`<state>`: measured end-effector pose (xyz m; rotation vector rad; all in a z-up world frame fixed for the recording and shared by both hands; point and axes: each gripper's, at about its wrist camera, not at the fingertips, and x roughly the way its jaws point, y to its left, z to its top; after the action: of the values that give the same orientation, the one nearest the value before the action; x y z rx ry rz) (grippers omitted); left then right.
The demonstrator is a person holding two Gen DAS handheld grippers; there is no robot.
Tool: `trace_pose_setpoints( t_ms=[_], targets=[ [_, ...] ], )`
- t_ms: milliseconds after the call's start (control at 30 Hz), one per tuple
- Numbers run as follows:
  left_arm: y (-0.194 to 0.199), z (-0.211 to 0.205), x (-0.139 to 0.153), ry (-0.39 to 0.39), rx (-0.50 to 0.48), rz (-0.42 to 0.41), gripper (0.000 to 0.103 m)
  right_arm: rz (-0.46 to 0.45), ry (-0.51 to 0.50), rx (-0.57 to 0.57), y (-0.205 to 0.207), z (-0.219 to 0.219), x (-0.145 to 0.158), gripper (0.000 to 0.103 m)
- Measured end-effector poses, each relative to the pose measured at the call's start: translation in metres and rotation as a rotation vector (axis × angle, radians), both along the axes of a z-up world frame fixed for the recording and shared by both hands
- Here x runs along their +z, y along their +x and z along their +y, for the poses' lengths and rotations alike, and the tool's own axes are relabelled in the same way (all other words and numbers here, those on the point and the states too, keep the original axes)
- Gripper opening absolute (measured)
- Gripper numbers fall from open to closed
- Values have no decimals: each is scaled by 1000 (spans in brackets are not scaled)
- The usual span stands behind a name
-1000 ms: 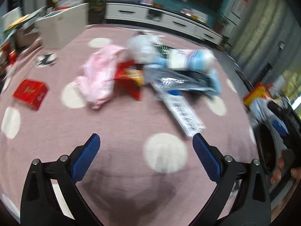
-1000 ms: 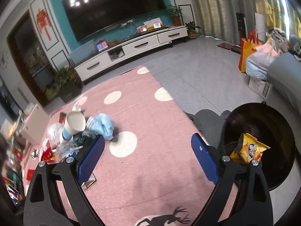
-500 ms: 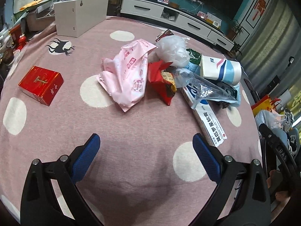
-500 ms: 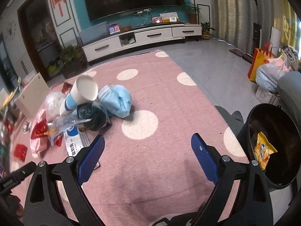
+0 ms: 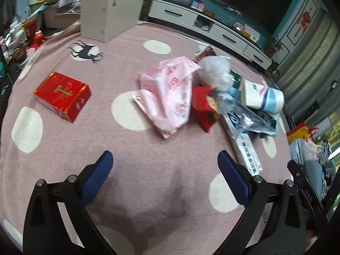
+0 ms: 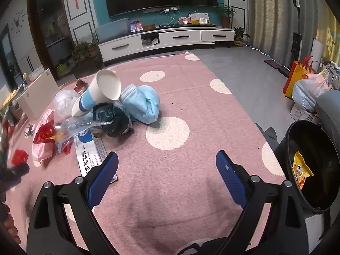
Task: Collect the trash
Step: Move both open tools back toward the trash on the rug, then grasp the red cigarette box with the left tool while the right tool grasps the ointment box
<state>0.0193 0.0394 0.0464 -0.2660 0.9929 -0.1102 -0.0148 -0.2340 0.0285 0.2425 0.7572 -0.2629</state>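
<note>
Left gripper (image 5: 165, 161): jaws spread wide, nothing between them, over bare pink rug (image 5: 70, 148) on the near side of the litter

Right gripper (image 6: 166, 161): likewise spread and empty, above the rug near its right edge

Black bin (image 6: 314, 199): stood off the rug's right edge, beside the right gripper; a yellow snack packet (image 6: 301, 172) already lay inside

Long white box (image 6: 90, 153): flat, nearest item of the heap, one end close beside the right gripper's left finger; a careless closing could have nudged it instead of gripping it

Pink wrapper (image 5: 167, 93): limp, towards the rug's middle; a pinch on a loose fold might have let it slip on the way to the bin

Red snack bag (image 5: 205, 108), clear film (image 5: 238, 108), dark crumpled bag (image 6: 112, 119), blue bundle (image 6: 142, 104): overlapped; lifting one risked dragging its neighbours

Paper cup (image 6: 99, 93): tilted on top of the heap, likely to roll off if the pile was disturbed

Red box (image 5: 62, 95): alone towards the left edge, easily overlooked
</note>
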Motion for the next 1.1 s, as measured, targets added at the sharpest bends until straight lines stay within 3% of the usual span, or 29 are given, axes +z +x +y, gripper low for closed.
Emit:
trace_pose_setpoints(
  t_ms=[333,500,667,867,1100],
  targets=[
    [21,49,11,26,116,-24,98,2,13,78,3,13,1,91],
    [43,76,3,24,170,5,98,11,24,130,5,27,-1,91],
    [66,88,-4,66,159,28,98,25,8,168,8,38,-4,91],
    [85,110,-7,171,177,37,98,31,3,170,10,37,-4,91],
    [95,127,-17,176,151,40,98,38,5,175,11,37,-7,91]
  ],
)
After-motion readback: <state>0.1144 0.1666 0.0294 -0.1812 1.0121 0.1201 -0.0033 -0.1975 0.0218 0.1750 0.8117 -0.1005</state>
